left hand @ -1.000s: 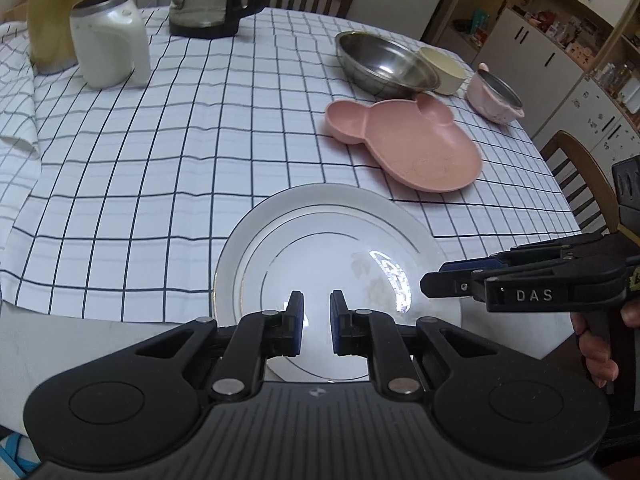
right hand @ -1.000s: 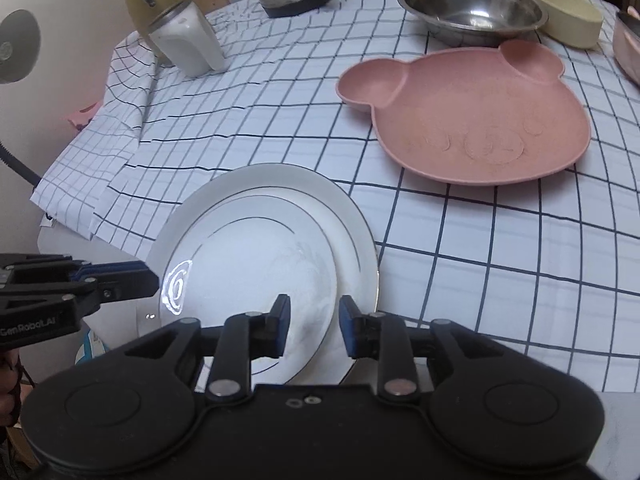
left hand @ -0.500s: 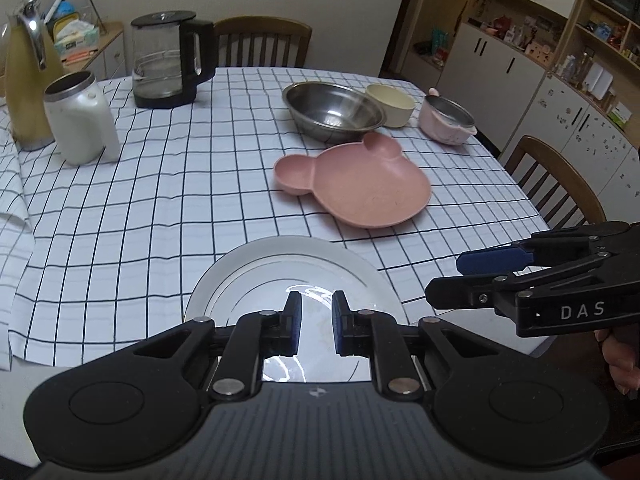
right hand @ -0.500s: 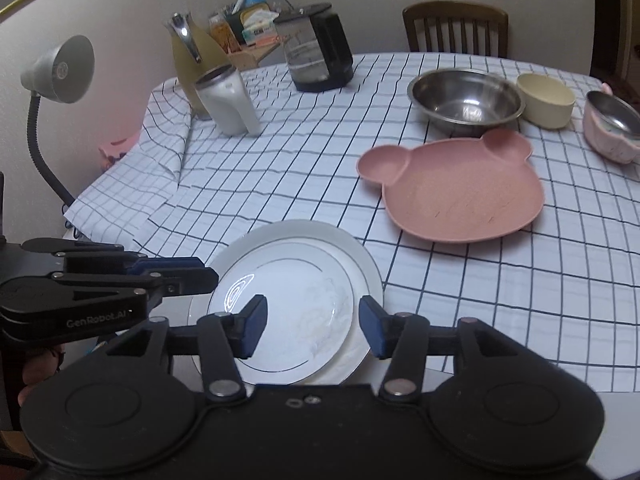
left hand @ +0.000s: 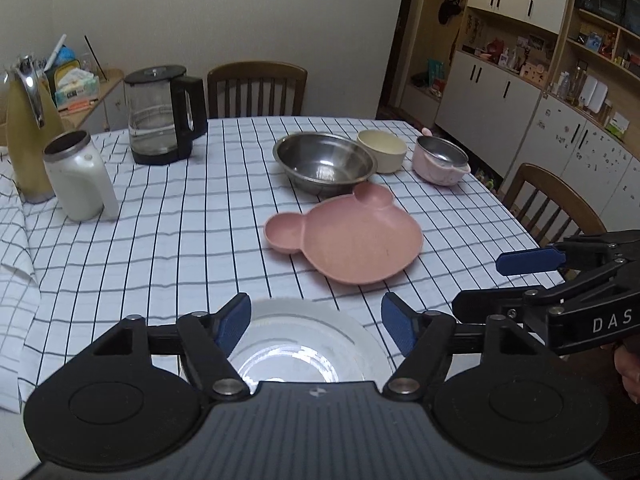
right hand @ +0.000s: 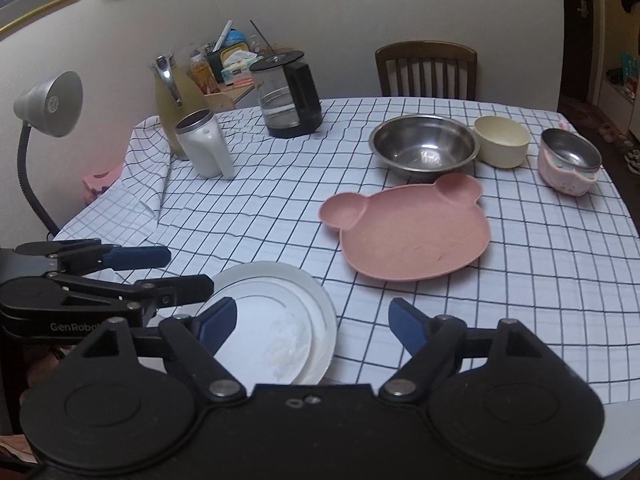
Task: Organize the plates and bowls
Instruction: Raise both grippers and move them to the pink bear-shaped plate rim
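Observation:
A white plate lies at the table's near edge. Beyond it lies a pink bear-shaped plate. Further back stand a steel bowl, a cream bowl and a pink bowl with a steel liner. My left gripper is open and empty, above the white plate's near side. My right gripper is open and empty, just right of the white plate. Each gripper shows in the other's view, the right gripper and the left gripper.
A checked cloth covers the table. At the far left stand a white jug, a yellow thermos and a glass kettle. Chairs stand behind and right. A lamp stands left.
Both grippers have drawn back and up from the white plate, and both have opened wide. The plate stays on the table.

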The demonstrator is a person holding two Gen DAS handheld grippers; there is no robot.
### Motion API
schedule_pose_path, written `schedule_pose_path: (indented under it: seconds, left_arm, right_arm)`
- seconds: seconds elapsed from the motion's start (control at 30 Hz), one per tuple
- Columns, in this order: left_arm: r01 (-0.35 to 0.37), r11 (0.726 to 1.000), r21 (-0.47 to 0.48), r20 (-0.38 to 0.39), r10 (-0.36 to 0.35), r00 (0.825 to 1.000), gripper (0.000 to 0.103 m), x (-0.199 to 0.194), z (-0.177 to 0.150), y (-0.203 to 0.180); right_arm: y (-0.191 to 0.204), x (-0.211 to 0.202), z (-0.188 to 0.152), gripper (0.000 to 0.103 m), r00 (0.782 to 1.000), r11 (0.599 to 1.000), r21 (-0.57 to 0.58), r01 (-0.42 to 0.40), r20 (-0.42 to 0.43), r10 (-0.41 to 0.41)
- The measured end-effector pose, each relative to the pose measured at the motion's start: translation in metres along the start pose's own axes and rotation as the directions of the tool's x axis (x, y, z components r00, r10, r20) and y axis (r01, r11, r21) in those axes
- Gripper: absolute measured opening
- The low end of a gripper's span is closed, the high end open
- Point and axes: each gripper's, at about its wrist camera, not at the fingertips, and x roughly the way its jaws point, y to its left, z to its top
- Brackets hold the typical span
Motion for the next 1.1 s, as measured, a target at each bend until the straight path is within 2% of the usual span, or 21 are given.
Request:
schedule_pose_path:
  seconds: [0.23,0.37,0.5,0.53,0.67,0.8,0.9,1.1]
  left_arm:
    - [-0.063,0.998,-0.016,0.025,0.064,0.998,0.079,0.02,0.018,-0.017]
    - [-0.102,0.991,-0.081,0.002,0.103,0.995,0.081,0.041,0.029,-0.024]
    - [-0.129,0.983,-0.134,-0.038,0.125,0.991,0.102,0.064,0.04,-0.029]
    - [-0.142,0.979,-0.143,-0.028,0.139,0.99,0.103,0.068,0.042,-0.031]
    - [-0.202,0.964,-0.172,-0.023,0.201,0.979,0.103,0.089,0.048,-0.039]
    - [-0.251,0.945,-0.211,-0.052,0.246,0.968,0.103,0.116,0.052,-0.044]
    - [-0.303,0.927,-0.221,-0.088,0.29,0.953,0.103,0.138,0.052,-0.047]
    - [-0.362,0.884,-0.297,-0.175,0.323,0.93,0.103,0.182,0.051,-0.04]
  right_arm:
    - [-0.023,0.0,0.012,0.096,0.999,0.999,-0.018,0.029,0.027,-0.029]
    - [-0.043,0.004,0.02,0.099,0.999,0.999,-0.044,0.031,0.031,-0.03]
    - [-0.066,0.013,0.031,0.101,0.999,0.998,-0.064,0.025,0.023,-0.024]
    - [-0.073,0.015,0.034,0.101,1.0,0.997,-0.069,0.024,0.021,-0.023]
    - [-0.098,0.028,0.045,0.101,1.0,0.996,-0.09,0.015,0.006,-0.015]
    - [-0.123,0.042,0.054,0.101,1.0,0.992,-0.125,0.024,-0.003,-0.024]
    - [-0.141,0.059,0.061,0.101,0.999,0.989,-0.145,0.034,-0.02,-0.038]
    - [-0.173,0.102,0.07,0.097,0.993,0.992,-0.125,0.011,-0.112,-0.025]
